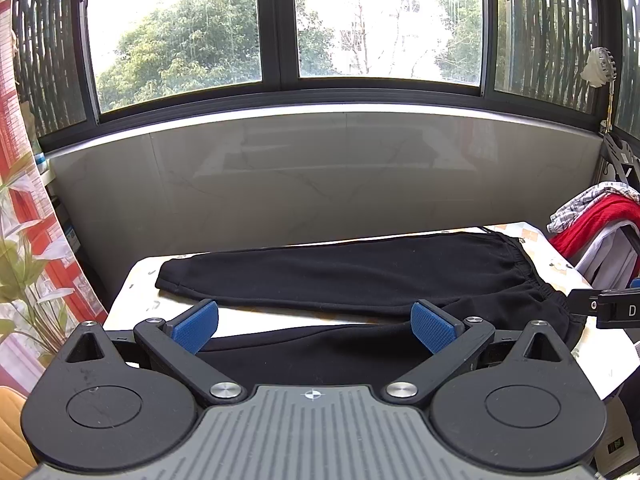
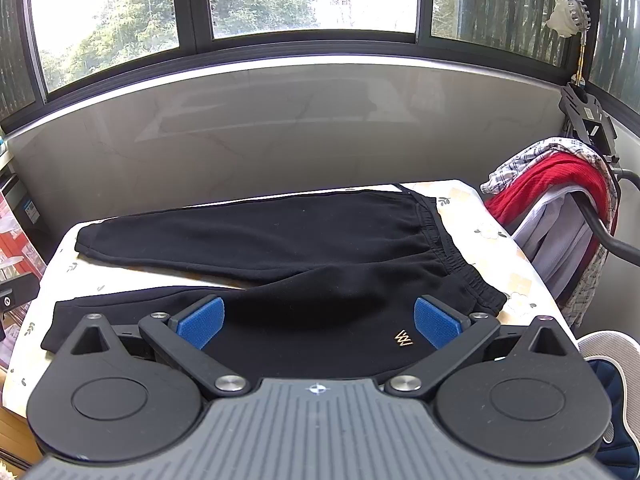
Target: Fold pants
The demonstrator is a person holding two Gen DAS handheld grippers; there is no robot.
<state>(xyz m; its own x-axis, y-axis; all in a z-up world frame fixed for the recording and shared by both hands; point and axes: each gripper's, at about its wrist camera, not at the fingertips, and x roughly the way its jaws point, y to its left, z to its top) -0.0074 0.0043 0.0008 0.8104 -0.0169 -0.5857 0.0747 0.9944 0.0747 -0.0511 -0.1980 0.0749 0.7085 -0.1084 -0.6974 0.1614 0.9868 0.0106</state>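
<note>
Black pants point(image 1: 360, 276) lie spread flat on the table, legs pointing left and elastic waistband at the right; they also show in the right wrist view point(image 2: 280, 248), with a small gold logo point(image 2: 403, 338) near the waist. My left gripper point(image 1: 316, 326) is open and empty, hovering above the near leg. My right gripper point(image 2: 318, 322) is open and empty, above the hip area next to the logo. Its side shows at the right edge of the left wrist view point(image 1: 608, 308).
The table point(image 1: 132, 300) has a floral cloth and stands against a grey tiled wall under windows. A chair draped with red, plaid and grey clothes point(image 2: 560, 216) stands at the right. A plant point(image 1: 24, 264) and a red curtain are at the left.
</note>
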